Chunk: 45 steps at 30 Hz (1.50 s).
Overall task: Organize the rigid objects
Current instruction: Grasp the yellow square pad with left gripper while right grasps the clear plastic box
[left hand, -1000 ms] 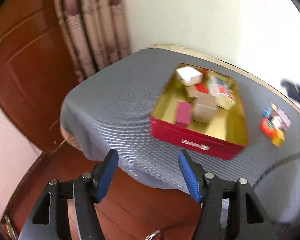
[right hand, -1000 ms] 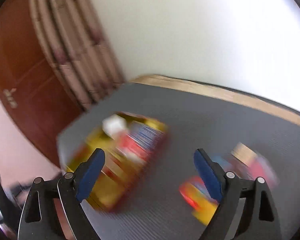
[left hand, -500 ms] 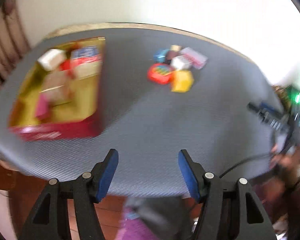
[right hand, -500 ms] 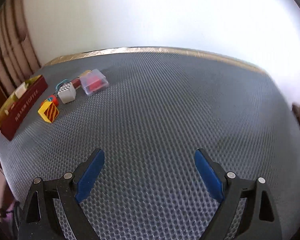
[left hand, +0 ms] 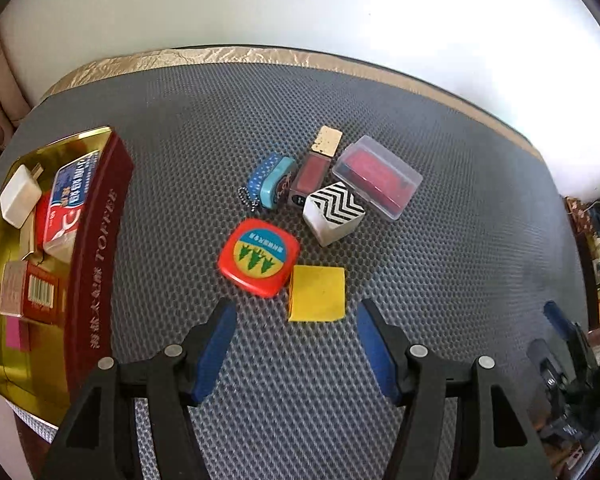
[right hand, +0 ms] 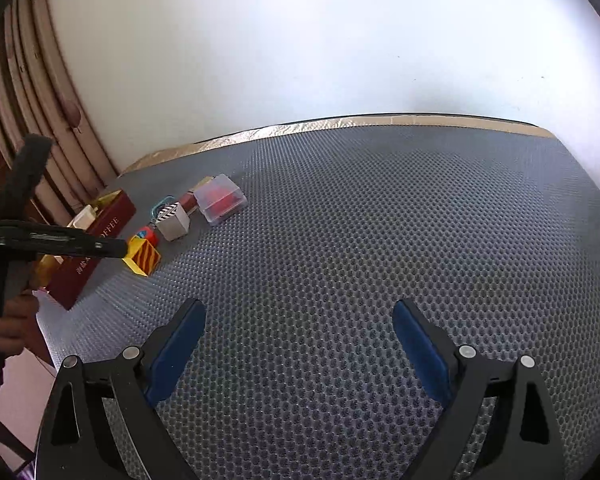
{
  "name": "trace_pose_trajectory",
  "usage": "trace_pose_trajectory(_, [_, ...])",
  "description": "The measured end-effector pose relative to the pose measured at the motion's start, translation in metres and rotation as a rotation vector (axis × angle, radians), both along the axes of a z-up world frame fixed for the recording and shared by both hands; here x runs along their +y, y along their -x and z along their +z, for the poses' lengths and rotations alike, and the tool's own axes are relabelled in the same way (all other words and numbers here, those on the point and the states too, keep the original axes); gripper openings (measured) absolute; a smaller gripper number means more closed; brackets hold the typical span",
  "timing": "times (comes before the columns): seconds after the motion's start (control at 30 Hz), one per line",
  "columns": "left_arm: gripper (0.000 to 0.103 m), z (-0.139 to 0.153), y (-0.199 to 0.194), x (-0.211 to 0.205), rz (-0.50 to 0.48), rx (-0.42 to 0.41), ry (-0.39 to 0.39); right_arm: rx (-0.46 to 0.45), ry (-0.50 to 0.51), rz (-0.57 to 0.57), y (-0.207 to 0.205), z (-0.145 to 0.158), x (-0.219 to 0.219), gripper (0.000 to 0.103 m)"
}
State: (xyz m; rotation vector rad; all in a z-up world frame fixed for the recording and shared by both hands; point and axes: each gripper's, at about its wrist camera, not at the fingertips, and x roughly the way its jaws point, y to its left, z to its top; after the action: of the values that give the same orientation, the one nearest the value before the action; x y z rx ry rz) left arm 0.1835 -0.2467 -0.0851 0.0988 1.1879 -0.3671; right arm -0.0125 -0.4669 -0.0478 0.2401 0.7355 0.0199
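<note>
The yellow block (left hand: pixel 317 293) lies on the grey mat (left hand: pixel 440 280) just ahead of my left gripper (left hand: pixel 294 346), touching the red tape measure (left hand: pixel 259 256) at its ten o'clock. Only the right view shows the block's red-striped side (right hand: pixel 142 258); only the left shows inside the toffee tin (left hand: pixel 96 264) at nine o'clock. Both my left and my right gripper (right hand: pixel 298 354) are spread wide, holding and touching nothing.

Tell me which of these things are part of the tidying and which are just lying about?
Part of the job:
red toffee tin
red tape measure
yellow block
zigzag cube
clear plastic case
blue keychain
left claw

Just there:
grey mat
curtain
</note>
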Motion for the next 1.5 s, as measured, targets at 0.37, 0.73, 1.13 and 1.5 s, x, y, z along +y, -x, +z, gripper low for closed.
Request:
trace_pose_trajectory(0.37, [0.030, -0.027, -0.008, -0.013, -0.012, -0.011, -0.036, 0.001, -0.038, 0.034, 0.001, 0.000, -0.001, 0.096])
trace_pose_trajectory(0.73, [0.030, -0.020, 0.046, 0.016, -0.036, 0.010, 0.066, 0.049, -0.052, 0.070, -0.009, -0.001, -0.001, 0.096])
trace_pose_trajectory(1.13, [0.030, -0.010, 0.083, 0.065, 0.006, 0.065, 0.144, 0.103, 0.198, 0.378, -0.142, 0.008, 0.063, 0.092])
trace_pose_trajectory(1.5, [0.030, 0.004, 0.096, 0.072, -0.045, 0.034, 0.137, 0.184, 0.279, 0.463, -0.201, -0.016, 0.088, 0.081])
